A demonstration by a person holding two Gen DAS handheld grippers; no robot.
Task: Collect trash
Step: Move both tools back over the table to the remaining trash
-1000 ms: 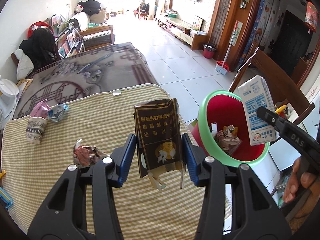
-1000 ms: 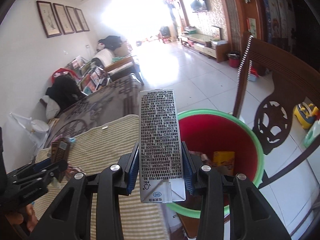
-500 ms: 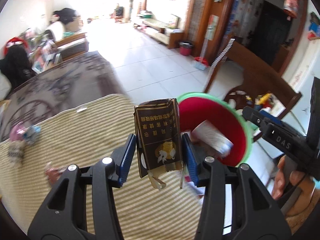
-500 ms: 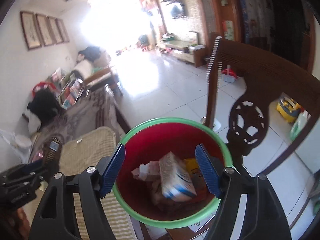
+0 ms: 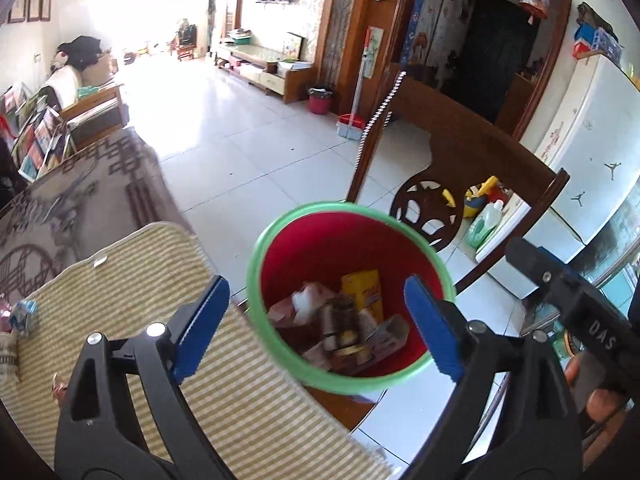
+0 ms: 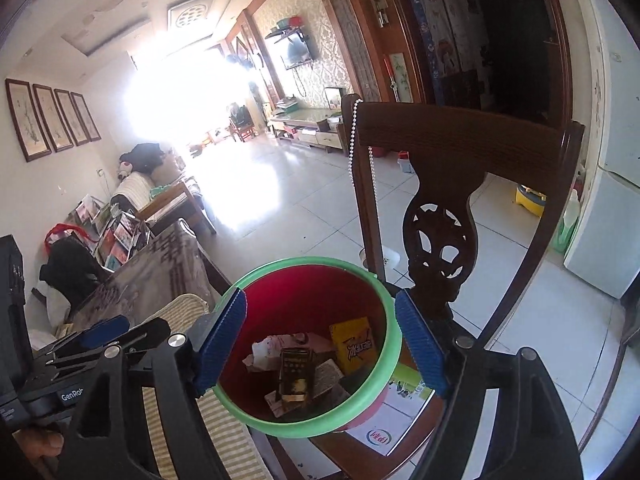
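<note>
Trash bin (image 5: 256, 280), lower centre: left claw (image 5: 316, 328) just released, dark packet (image 5: 340, 320) dropping inside; right claw (image 6: 320, 344) released, empty. Withdraw clear of rim.

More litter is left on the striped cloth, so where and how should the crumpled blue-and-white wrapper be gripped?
Pinch the blue-and-white wrapper across its raised crumpled middle, coming down from above. It lies low on the striped cloth with a paper cup close beside it, so a sideways approach would likely knock the cup or snag fabric.
</note>
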